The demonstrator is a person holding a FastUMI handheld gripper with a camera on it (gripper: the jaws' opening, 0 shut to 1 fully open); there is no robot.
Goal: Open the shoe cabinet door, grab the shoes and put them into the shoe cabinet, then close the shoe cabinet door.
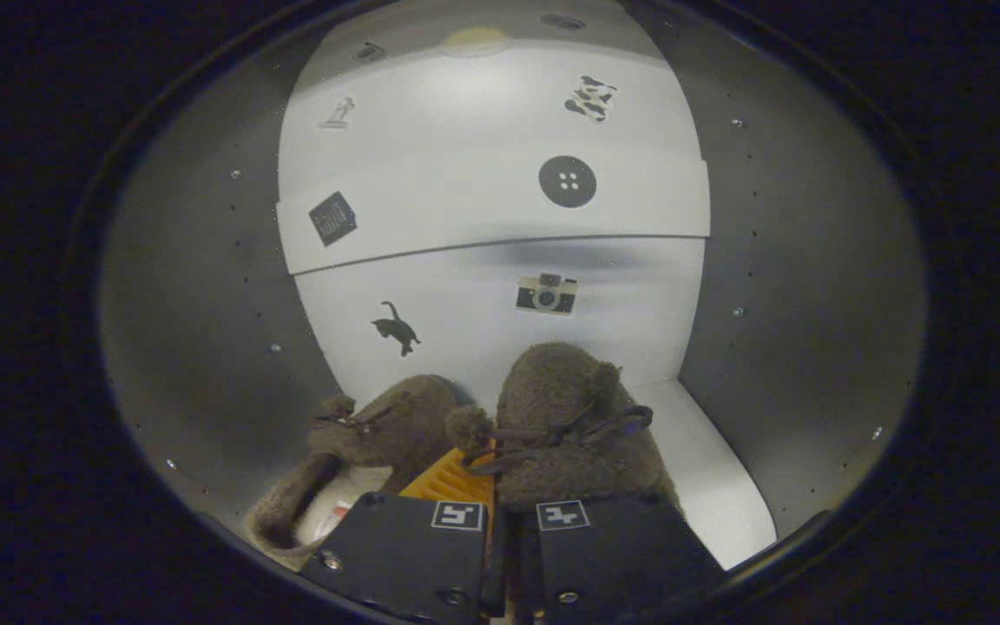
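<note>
- Cabinet interior, seen from the gripper view: grey left side wall with small screw heads and a row of peg holes, curving back to a white rear panel.
- Rear panel, left part: a small figure sticker high up, a dark square sticker on the shelf-edge band below it, and a cat sticker lower still.
- Left shoe: a brown fleecy slipper lying on the cabinet floor just ahead of the fingers, its long axis running from the open heel nearest the gripper toward the rear panel, toe pointing inward and slightly right; pale lining shows at the opening.
- Gripper: fingers drawn close together, a narrow gap between them; an inner pad shows beside the right shoe's cuff, but whether both fingers press on the shoe cannot be told.
- Right shoe: matching slipper with a pompom and laces, just ahead of the fingers, long axis pointing straight back, toe near the rear panel; it sits beside the left shoe.
- Rear panel, right part: camera sticker, button sticker, cow-patch sticker.
- White floor and grey right side wall.
</note>
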